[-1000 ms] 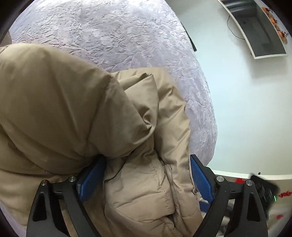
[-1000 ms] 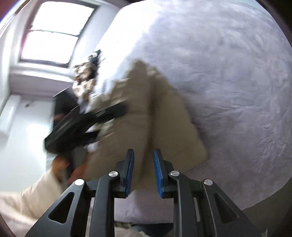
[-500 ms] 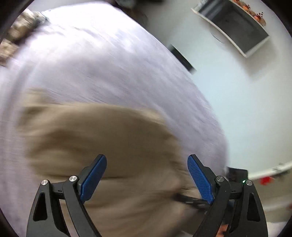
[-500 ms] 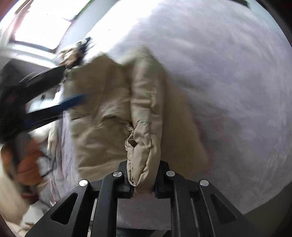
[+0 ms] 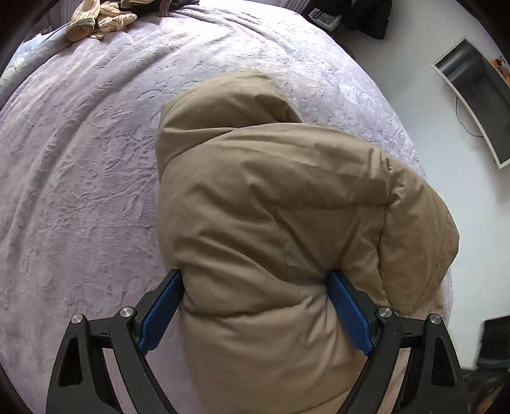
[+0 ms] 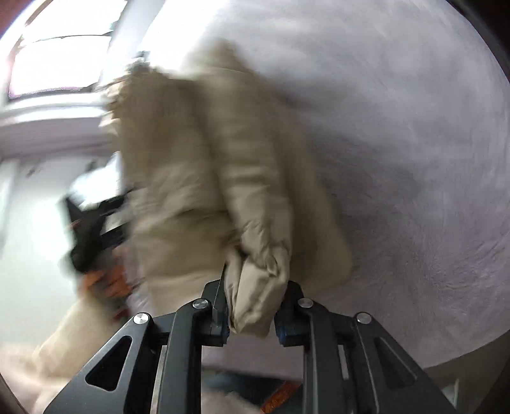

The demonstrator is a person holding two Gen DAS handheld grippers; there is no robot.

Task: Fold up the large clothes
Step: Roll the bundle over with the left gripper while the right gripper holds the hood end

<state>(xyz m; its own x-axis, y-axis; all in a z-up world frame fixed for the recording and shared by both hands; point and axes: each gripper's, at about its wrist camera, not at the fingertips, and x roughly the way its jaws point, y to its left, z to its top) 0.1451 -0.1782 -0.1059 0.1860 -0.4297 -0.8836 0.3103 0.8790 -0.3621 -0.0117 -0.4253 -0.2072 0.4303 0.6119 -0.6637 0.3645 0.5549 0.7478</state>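
A tan puffer jacket (image 5: pixel 280 229) lies bunched on the lilac bedspread (image 5: pixel 79 191), its hood pointing away from me. My left gripper (image 5: pixel 255 305) is open, its blue pads on either side of the jacket's padded bulk. In the blurred right wrist view, my right gripper (image 6: pixel 251 305) is shut on a folded edge of the same jacket (image 6: pixel 204 165) and holds it above the bedspread (image 6: pixel 414 159). The other gripper shows there as a dark blur (image 6: pixel 92 229) at the left.
A heap of striped cream clothes (image 5: pixel 98 19) lies at the bed's far edge. A dark bundle (image 5: pixel 366 16) and a long shelf unit (image 5: pixel 475 95) stand on the pale floor to the right. A bright window (image 6: pixel 60 67) is behind the bed.
My right gripper went from closed and empty to shut on a fold of the jacket. My left gripper swung back from the jacket, then came down around its bulk, still open.
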